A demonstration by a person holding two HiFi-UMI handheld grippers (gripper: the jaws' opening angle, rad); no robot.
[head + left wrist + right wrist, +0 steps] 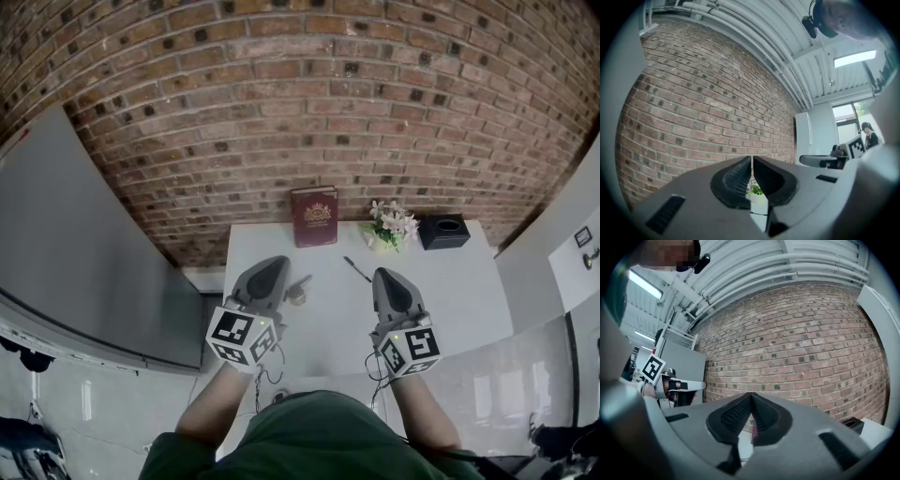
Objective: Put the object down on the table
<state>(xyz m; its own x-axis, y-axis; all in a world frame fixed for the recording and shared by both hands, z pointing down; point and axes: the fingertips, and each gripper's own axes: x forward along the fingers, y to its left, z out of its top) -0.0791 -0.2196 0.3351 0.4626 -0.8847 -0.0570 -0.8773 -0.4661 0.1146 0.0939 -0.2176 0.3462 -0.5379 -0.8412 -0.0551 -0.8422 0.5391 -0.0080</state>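
1. The left hand-held gripper [273, 262] [752, 161] has its ribbed black jaws pressed together at the tips, with nothing between them.
2. The right hand-held gripper [385, 273] [751, 399] is likewise closed tip to tip and empty.
3. A small tan object [298, 292] lies on the white rectangular table [450, 281], just right of the left gripper's jaws and apart from them. It is too small to identify, though it is probably the task's thing.
4. A thin dark pen-like stick [357, 270] lies on the table just ahead and left of the right gripper.
5. Farther ahead of both grippers, at the table's far edge along the red brick wall [281, 112], these stand from left to right:
   - an upright dark red book [314, 216]
   - a small bunch of pink and white flowers [392, 223]
   - a black box with an oval opening [442, 231]
6. Both grippers are held over the table's near half, well apart from each other.
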